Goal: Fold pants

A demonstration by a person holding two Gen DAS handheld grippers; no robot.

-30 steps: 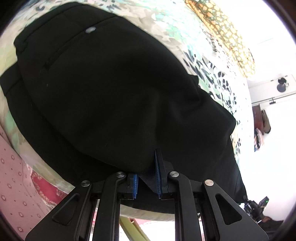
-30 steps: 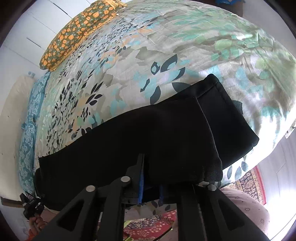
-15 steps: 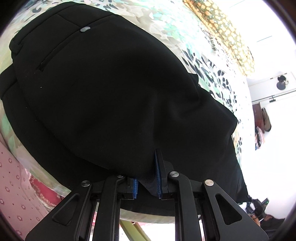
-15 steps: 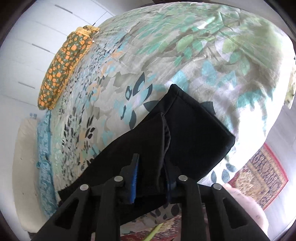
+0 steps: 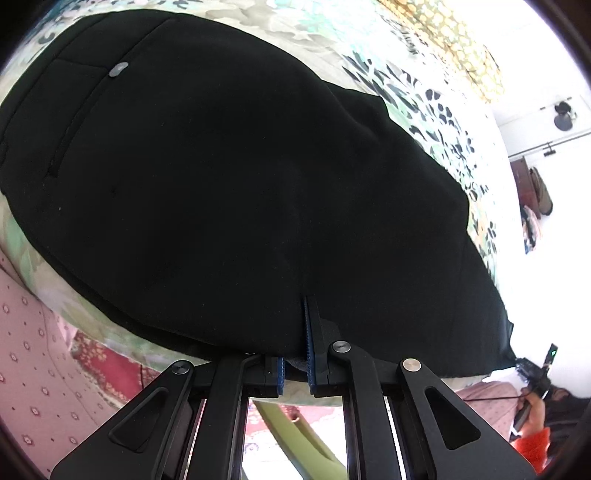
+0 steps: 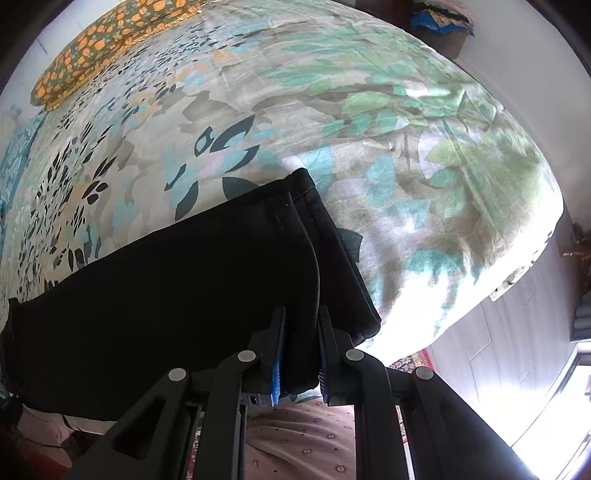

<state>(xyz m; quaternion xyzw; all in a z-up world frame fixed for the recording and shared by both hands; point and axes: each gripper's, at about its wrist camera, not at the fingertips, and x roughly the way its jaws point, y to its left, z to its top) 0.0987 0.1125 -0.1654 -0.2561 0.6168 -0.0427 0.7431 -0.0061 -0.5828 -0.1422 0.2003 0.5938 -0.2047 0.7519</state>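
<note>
Black pants [image 5: 229,177] lie lengthwise on a floral bedspread [image 6: 369,110], folded leg over leg. In the left wrist view the waist end with a back pocket and grey button [image 5: 118,69] fills the frame. My left gripper [image 5: 295,354] is shut on the near edge of the pants at the seat. In the right wrist view the leg end [image 6: 207,280] shows both hems stacked [image 6: 314,221]. My right gripper [image 6: 299,354] is shut on the near edge of the top leg beside the hem.
An orange-patterned pillow [image 6: 99,48] lies at the far end of the bed. The bed's near edge drops to a red patterned rug [image 5: 107,365]. A pink dotted cloth [image 6: 306,435] is under the grippers. A cardboard box [image 6: 443,22] stands beyond the bed.
The left gripper has moved closer over the waist, keeping its hold. The right gripper has shifted and swung with the leg hem, which now lies flatter and squarer on the bed.
</note>
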